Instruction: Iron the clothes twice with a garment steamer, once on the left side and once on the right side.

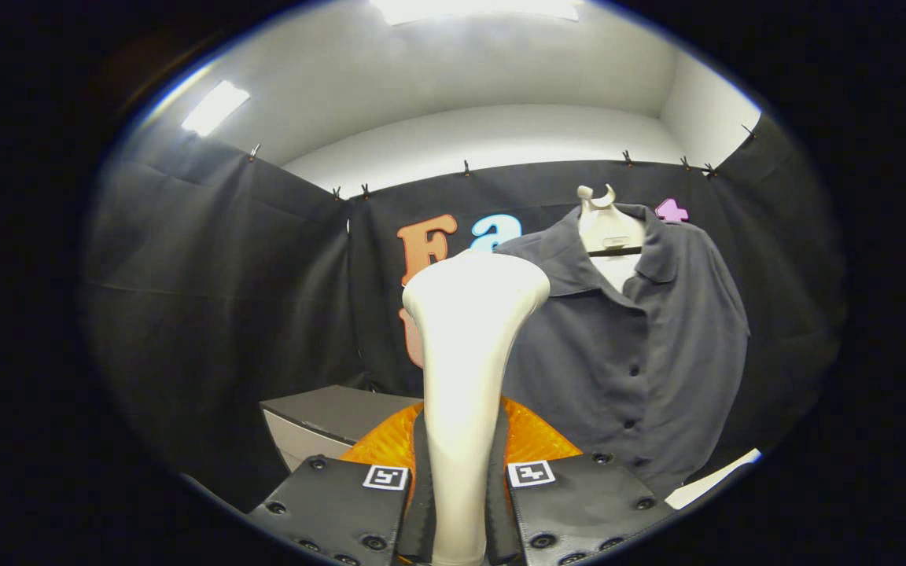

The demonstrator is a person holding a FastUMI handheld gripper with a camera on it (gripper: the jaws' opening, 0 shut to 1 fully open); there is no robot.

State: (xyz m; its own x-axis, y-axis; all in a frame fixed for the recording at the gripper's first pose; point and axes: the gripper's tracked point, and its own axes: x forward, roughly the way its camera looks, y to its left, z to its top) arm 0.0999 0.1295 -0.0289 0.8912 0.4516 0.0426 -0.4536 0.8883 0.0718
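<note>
The gripper (461,503) holds a pale garment steamer (469,346) upright, its jaws clamped on the slim handle from both sides, one finger pad pressed to each flank. The handle rises between the fingers and widens into a broad, rounded head at the top, which stands level with the chest of the garment. Holding it low on the handle leaves the head free to face the cloth. Just behind the handle, near the fingers, sits a ribbed orange part (535,436), probably the steamer's base or water tank, though its shape is mostly hidden. Beyond the fingers and off to the right hangs a dark grey button-up shirt (642,346) on a pale hanger (606,224), collar open and front placket facing the camera, so its front panels hang flat and within reach for steaming. The steamer head is near the shirt's shoulder on the camera's left but appears apart from the fabric. A grey box (319,420) rests lower down, to the left of the steamer. Judging from this, no pass over the cloth is under way yet.
</note>
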